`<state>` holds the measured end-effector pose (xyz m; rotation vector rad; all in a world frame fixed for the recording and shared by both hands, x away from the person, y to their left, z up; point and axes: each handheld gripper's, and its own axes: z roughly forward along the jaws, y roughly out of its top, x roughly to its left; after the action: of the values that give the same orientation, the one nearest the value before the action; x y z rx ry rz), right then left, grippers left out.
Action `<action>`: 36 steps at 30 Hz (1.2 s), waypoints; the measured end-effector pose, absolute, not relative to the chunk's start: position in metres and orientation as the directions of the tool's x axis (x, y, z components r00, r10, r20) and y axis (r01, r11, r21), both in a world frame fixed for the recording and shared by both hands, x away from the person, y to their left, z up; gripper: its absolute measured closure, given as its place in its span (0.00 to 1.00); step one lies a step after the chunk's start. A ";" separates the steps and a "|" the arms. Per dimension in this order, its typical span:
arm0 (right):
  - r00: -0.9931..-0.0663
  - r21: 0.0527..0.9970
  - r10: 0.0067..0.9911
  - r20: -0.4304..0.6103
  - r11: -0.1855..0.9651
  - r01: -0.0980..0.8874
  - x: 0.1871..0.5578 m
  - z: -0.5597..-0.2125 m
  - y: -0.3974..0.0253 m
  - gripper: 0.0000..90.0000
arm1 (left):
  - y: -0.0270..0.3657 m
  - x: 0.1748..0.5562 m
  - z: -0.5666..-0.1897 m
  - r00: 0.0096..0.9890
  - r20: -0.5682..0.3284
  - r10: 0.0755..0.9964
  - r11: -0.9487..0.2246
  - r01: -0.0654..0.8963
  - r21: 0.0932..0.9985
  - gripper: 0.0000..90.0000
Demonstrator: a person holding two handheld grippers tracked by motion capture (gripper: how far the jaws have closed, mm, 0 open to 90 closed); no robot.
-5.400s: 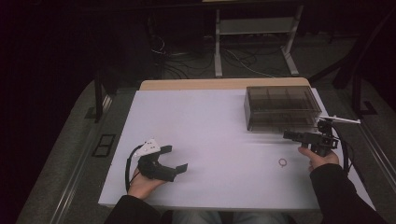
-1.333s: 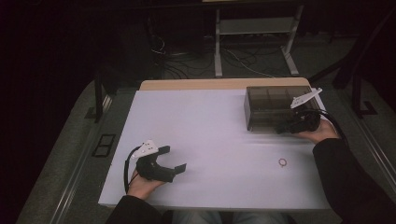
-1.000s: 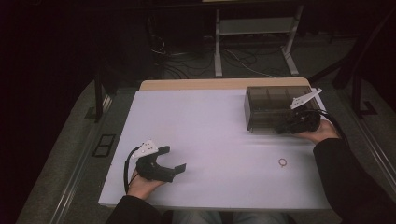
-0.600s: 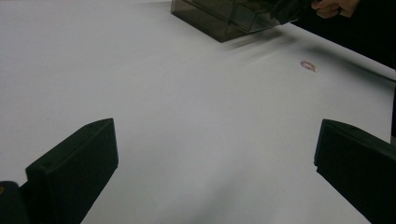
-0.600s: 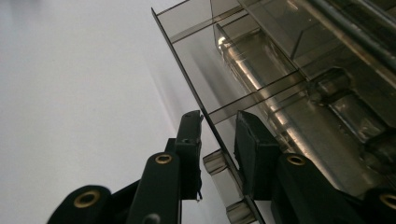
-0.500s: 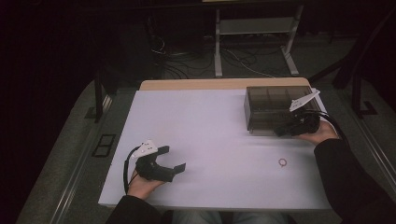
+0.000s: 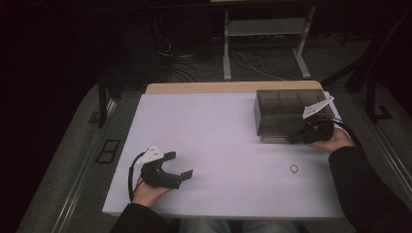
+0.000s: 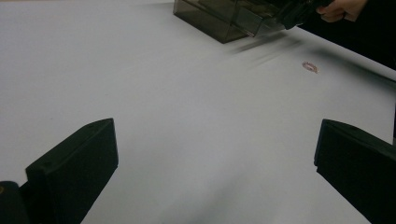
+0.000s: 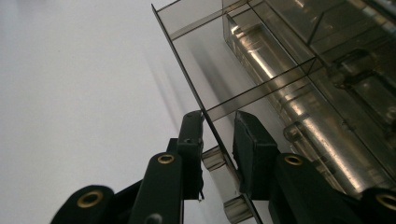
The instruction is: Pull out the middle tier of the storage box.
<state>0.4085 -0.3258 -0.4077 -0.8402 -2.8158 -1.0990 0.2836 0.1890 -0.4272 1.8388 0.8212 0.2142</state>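
High view: white worktop [image 7: 228,131] with a smoked transparent compartment box [image 7: 286,114] at the far right, and a small ring [image 7: 294,169] lying flat nearer the person, well apart from the box. Right gripper [image 7: 297,138] is at the box's near edge, right hand [image 7: 335,141] behind it, grey plate sticking up over the box. Left gripper [image 7: 178,165] sits low at the near-left of the worktop in the left hand [image 7: 148,191], well apart from box and ring.

Right gripper view: right gripper [image 9: 218,135] has one jaw on each side of the box's thin front wall [image 9: 187,60], wall running between them. Jaws close to the wall; whether they actually pinch it, cannot tell. Dividers and compartments visible through the plastic.

Left gripper view: left gripper [image 8: 215,154] jaws wide apart, nothing between them, bare worktop underneath. Box [image 8: 224,18] and ring [image 8: 309,66] farther off, other gripper at the box.
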 end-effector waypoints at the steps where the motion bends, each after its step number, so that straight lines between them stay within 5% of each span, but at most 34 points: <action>1: -0.857 0.627 0.480 0.187 0.613 0.480 0.408 -0.408 -0.326 0.80 | 0.189 0.283 -0.427 0.747 -0.226 0.625 -0.203 0.435 0.877 0.00; 36: -0.878 0.611 0.440 0.189 0.647 0.456 0.392 -0.410 -0.325 0.81 | 0.189 0.284 -0.427 0.744 -0.227 0.629 -0.199 0.436 0.878 0.00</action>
<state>0.3923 -0.3249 -0.4099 -0.7694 -2.8300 -1.0605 0.2836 0.1889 -0.4274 1.8357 0.8266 0.2167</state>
